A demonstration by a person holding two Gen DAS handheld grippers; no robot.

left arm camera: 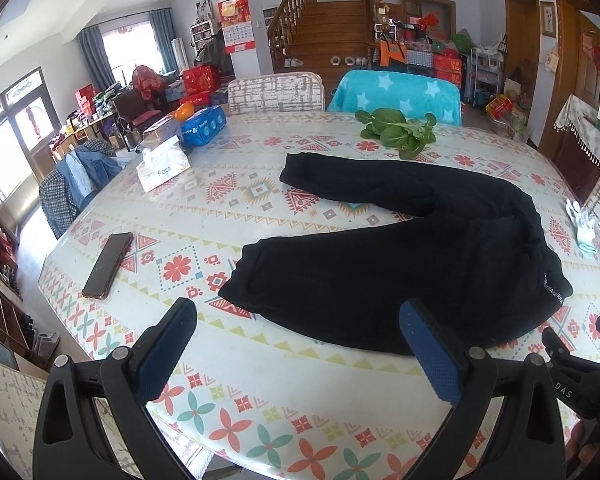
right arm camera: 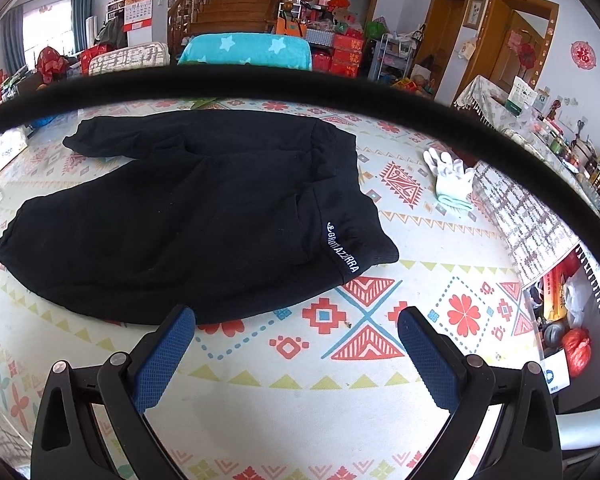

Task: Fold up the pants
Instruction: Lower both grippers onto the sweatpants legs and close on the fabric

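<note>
This is a lived-in family home, an open dining and living room. A wooden staircase (left arm camera: pixel 320 20) rises at the back beside a wall calendar (left arm camera: pixel 238 24). Chairs draped with a star-patterned blanket (left arm camera: pixel 396 94) ring a worktop (left arm camera: pixel 260 400) under a patterned cloth, which carries a tissue box (left arm camera: pixel 162 168), a phone (left arm camera: pixel 108 266) and leafy greens (left arm camera: pixel 400 130).

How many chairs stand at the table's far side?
2: a grey-patterned chair on the left, a star-blanketed chair to its right. Others elsewhere may be hidden.
</note>
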